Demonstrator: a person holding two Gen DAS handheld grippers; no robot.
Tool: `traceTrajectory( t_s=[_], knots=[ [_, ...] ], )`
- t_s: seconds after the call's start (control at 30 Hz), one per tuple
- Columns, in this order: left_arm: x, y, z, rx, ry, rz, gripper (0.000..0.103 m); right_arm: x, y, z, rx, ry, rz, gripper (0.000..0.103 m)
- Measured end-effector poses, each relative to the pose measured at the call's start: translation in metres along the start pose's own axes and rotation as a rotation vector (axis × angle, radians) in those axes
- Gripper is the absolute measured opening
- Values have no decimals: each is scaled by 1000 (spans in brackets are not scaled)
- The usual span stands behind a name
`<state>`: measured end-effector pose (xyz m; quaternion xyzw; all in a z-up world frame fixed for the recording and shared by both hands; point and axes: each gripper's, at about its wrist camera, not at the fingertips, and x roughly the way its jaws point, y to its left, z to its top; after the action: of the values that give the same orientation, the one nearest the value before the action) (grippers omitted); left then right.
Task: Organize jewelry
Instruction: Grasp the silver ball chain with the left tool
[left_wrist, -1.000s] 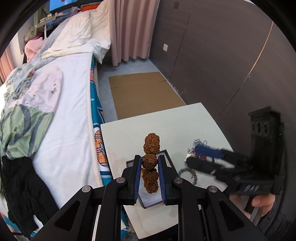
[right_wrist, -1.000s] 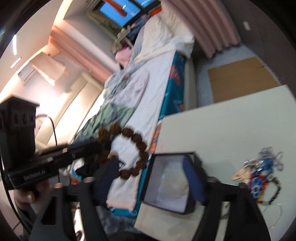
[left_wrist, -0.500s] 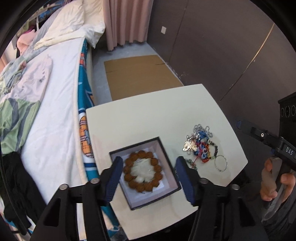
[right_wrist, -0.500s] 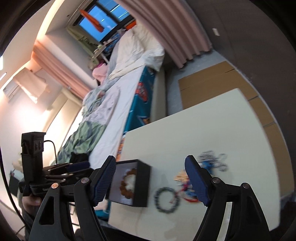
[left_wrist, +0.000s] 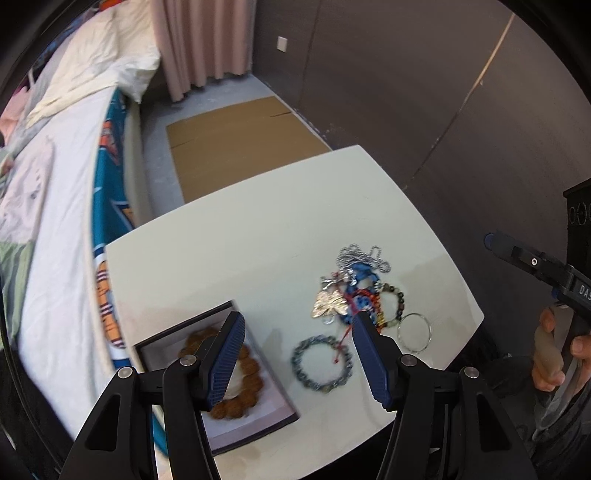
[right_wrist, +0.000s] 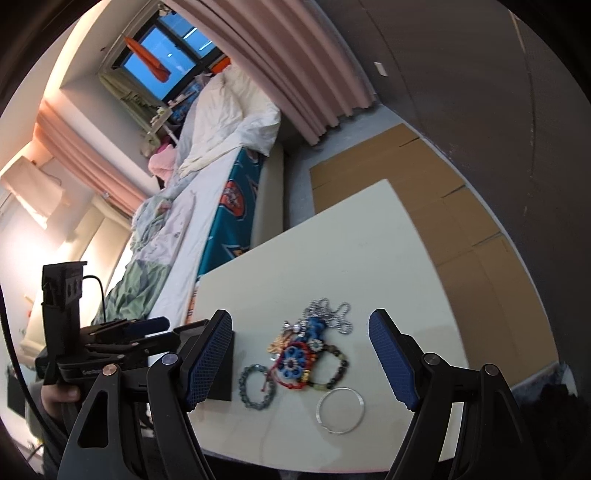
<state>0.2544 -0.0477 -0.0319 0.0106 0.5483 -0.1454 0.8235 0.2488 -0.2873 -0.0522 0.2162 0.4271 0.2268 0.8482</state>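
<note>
A dark jewelry box (left_wrist: 236, 424) with a white lining sits at the near left of the white table (left_wrist: 258, 240). A brown bead bracelet (left_wrist: 247, 373) lies inside it. My left gripper (left_wrist: 299, 332) is open and empty above the box's right side and a grey-blue bead bracelet (left_wrist: 320, 362). A tangled pile of jewelry (left_wrist: 354, 291) and a thin silver bangle (left_wrist: 414, 331) lie to the right. My right gripper (right_wrist: 301, 328) is open and empty above the pile (right_wrist: 299, 354), the bead bracelet (right_wrist: 256, 386) and the bangle (right_wrist: 340, 410). The box's side (right_wrist: 221, 365) shows behind its left finger.
A bed (left_wrist: 55, 192) with rumpled bedding runs along the table's left edge. Flattened cardboard (left_wrist: 236, 140) lies on the floor beyond the table. A dark wall (left_wrist: 424, 92) stands to the right. The left gripper's body (right_wrist: 110, 350) shows in the right wrist view.
My left gripper opened and let the brown bead bracelet fall into the box, then shifted right toward the loose jewelry. My right gripper swung from the box to over the pile.
</note>
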Motion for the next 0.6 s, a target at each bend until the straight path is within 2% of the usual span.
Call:
traceTrajectory(
  t_s=[0.3, 0.53, 0.6],
  knots=[
    [36, -34, 22, 66, 31, -28, 62, 7, -24, 3, 58, 29, -33, 77],
    [76, -50, 33, 125, 84, -10, 61, 14, -31, 2, 62, 66, -36, 77],
    [90, -51, 35, 129, 104, -9, 58, 15, -33, 4, 62, 69, -37, 77]
  ],
)
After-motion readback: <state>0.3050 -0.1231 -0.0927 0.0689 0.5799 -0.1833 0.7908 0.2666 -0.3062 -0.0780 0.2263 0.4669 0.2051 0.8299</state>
